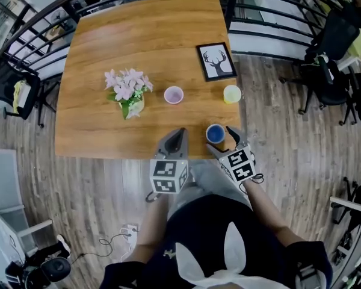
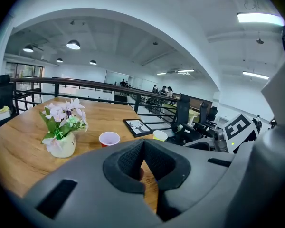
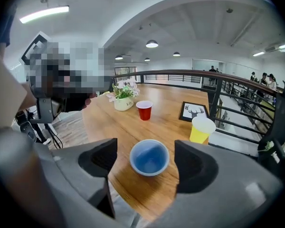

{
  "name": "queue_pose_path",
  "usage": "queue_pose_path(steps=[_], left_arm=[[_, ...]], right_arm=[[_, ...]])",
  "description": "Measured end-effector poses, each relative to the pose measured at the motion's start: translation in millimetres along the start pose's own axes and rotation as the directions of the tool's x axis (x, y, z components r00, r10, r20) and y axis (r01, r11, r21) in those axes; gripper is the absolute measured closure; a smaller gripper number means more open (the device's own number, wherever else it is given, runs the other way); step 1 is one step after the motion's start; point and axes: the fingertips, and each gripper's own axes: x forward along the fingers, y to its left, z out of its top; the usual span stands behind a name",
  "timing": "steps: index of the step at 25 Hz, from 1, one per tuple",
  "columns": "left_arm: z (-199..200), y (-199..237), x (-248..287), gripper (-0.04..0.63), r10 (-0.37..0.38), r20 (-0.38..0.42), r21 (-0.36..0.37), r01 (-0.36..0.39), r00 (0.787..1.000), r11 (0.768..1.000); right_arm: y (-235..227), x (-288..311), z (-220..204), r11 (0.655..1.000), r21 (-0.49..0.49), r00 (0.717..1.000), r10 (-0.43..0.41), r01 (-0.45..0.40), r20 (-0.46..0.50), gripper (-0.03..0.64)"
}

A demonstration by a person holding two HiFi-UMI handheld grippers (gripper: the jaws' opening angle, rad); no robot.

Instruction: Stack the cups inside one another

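Right claw [image 3: 146, 151] stood wide open either side of the blue cup [image 3: 149, 158], not touching it, near the tabletop [image 3: 128, 127] edge. Left claw [image 2: 143, 148] was closed and empty; the red cup [image 3: 144, 110] and yellow cup [image 3: 201, 129] stood farther back, apart.

The table [image 1: 108, 53] is smooth grained wood, the blue cup [image 1: 215, 133] matt plastic.

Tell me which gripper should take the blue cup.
Right. The right gripper has its jaws wide apart, with the blue cup lined up between them and not yet gripped. The left gripper has its jaws together, with no cup between them.
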Motion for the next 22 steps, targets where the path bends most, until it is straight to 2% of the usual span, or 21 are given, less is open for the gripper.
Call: queue_pose_path(steps=[6, 18, 21, 22], left_arm=[[-5, 4, 11, 0.580, -0.009, -0.032, 0.002, 0.009, 0.999, 1.000], [-4, 19, 22, 0.580, -0.002, -0.053, -0.012, 0.001, 0.999, 1.000], [-4, 20, 23, 0.580, -0.002, -0.057, -0.015, 0.001, 0.998, 1.000], [-4, 21, 24, 0.580, -0.002, -0.057, -0.016, 0.001, 0.998, 1.000]], right_arm=[[1, 15, -13, 1.000, -0.002, 0.998, 0.014, -0.014, -0.067, 0.242], [-4, 33, -24, 0.999, -0.038, 0.992, 0.003, -0.008, -0.122, 0.244], [-1, 35, -26, 1.000, -0.025, 0.991, 0.016, -0.020, -0.132, 0.253], [-1, 35, -26, 0.999, -0.024, 0.991, 0.017, -0.021, -0.134, 0.276]])
